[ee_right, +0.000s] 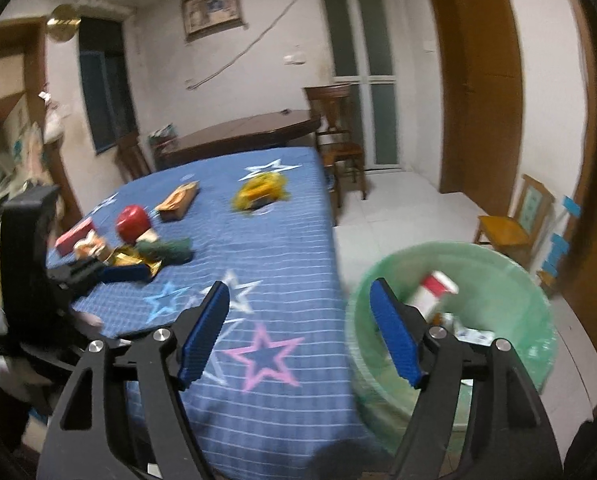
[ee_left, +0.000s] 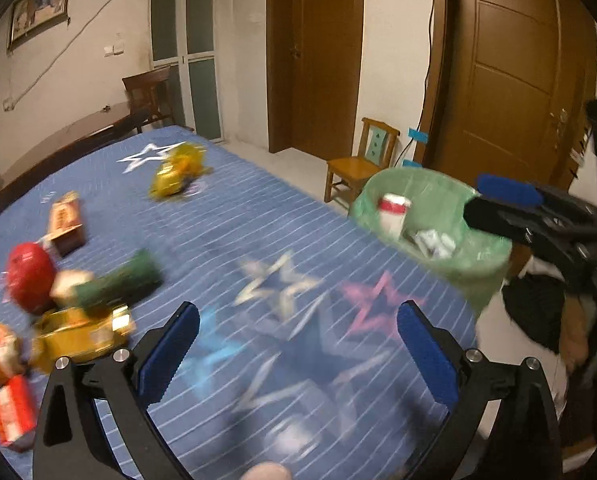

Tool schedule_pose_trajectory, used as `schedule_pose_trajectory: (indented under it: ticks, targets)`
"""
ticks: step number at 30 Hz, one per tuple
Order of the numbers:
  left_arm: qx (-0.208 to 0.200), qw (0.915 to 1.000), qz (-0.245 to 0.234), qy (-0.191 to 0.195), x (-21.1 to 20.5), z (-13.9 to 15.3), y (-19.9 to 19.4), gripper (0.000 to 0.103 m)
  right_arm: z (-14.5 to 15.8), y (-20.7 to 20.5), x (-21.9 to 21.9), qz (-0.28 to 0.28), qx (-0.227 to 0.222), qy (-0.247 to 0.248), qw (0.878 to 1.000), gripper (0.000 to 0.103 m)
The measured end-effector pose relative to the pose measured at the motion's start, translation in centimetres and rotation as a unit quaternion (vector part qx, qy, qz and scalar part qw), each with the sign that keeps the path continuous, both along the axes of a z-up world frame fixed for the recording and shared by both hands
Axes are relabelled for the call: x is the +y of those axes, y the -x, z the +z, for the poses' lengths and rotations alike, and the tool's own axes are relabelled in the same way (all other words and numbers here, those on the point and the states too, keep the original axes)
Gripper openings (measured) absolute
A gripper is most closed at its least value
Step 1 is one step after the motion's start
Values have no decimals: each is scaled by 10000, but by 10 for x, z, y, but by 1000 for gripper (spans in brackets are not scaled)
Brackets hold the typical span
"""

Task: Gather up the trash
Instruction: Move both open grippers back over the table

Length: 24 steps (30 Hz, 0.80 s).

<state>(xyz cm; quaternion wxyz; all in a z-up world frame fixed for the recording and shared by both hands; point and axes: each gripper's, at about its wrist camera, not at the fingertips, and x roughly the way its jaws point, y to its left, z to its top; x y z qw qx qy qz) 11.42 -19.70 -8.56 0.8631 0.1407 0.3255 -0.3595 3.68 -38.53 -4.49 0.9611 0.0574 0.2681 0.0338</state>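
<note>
Both grippers empty: left gripper [ee_left: 298, 346] spread wide, right gripper [ee_right: 300, 334] parted. Bin [ee_left: 486, 256], centre right, holds a cup [ee_left: 394, 212]. Wrappers [ee_left: 82, 300] remain lower left on the cloth; judged next: reach back, pinch one.

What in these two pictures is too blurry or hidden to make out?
- Printing on the orange boxes, left wrist view: motion blur, and the edge cuts them off.
- Small white scraps in the green-lined bin: blurred, too small to identify.
- Bin's bottom, right wrist view: hidden behind the right gripper.
</note>
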Motion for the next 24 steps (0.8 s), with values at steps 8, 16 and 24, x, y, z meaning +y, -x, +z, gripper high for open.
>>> schedule_pose_trajectory:
  ticks: [8, 16, 24]
  targets:
    - [185, 9919, 1248, 122, 194, 17, -33, 99, -6, -15, 50, 558, 136, -13, 9983, 70]
    - [856, 9652, 2406, 564, 304, -10, -59, 99, -13, -32, 106, 1094, 302, 8, 9935, 70]
    - [1348, 9805, 1402, 292, 259, -37, -62, 98, -16, -42, 133, 1306, 435, 44, 9905, 70]
